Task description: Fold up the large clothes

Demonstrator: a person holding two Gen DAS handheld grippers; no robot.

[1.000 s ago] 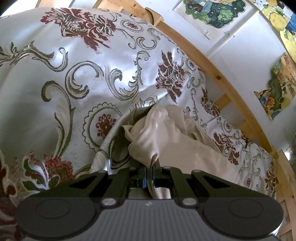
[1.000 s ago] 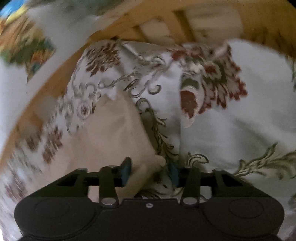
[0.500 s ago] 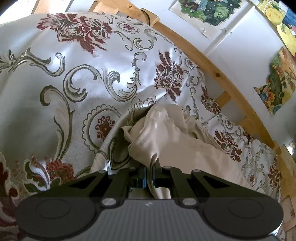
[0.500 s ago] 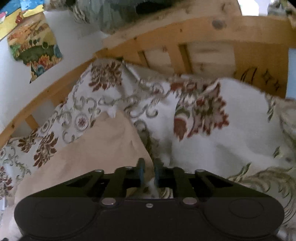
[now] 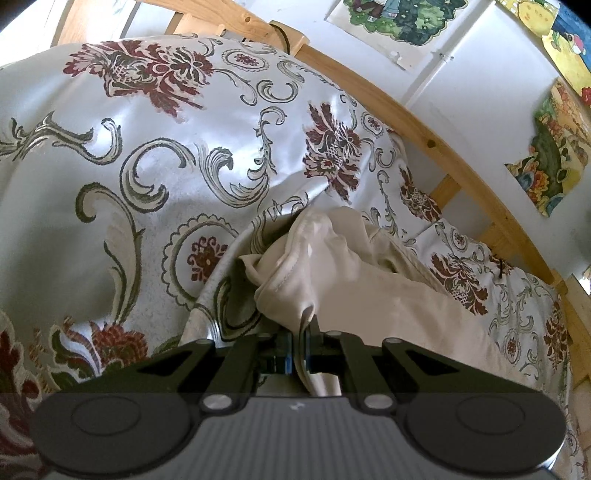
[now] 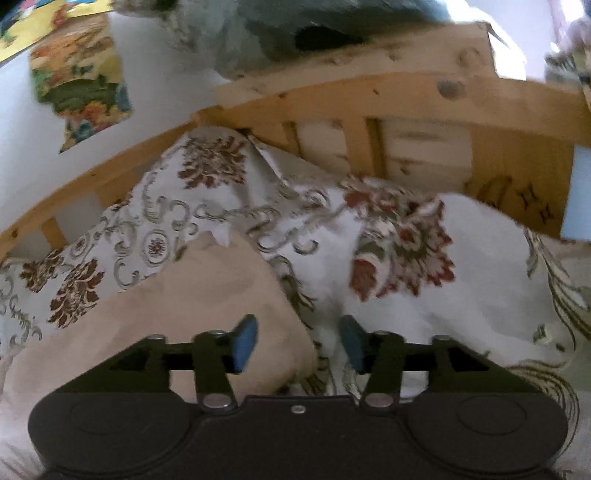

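Observation:
A beige garment (image 5: 369, 295) lies bunched on a floral bedspread (image 5: 147, 147). My left gripper (image 5: 301, 343) is shut on a fold of the beige garment at its near edge. In the right wrist view the same garment (image 6: 207, 295) lies flat at the lower left. My right gripper (image 6: 299, 343) is open, its blue pads (image 6: 243, 343) spread over the garment's right corner, with nothing held between them.
A wooden bed rail (image 5: 424, 136) runs along the white wall with colourful pictures (image 5: 554, 147). In the right wrist view a wooden slatted headboard (image 6: 406, 122) stands behind the rumpled bedspread (image 6: 443, 266). A dark bundle (image 6: 295, 33) rests on top of it.
My right gripper was shut half a second ago and has now opened, letting go of the garment's corner. My left gripper stays shut on the garment and has barely moved.

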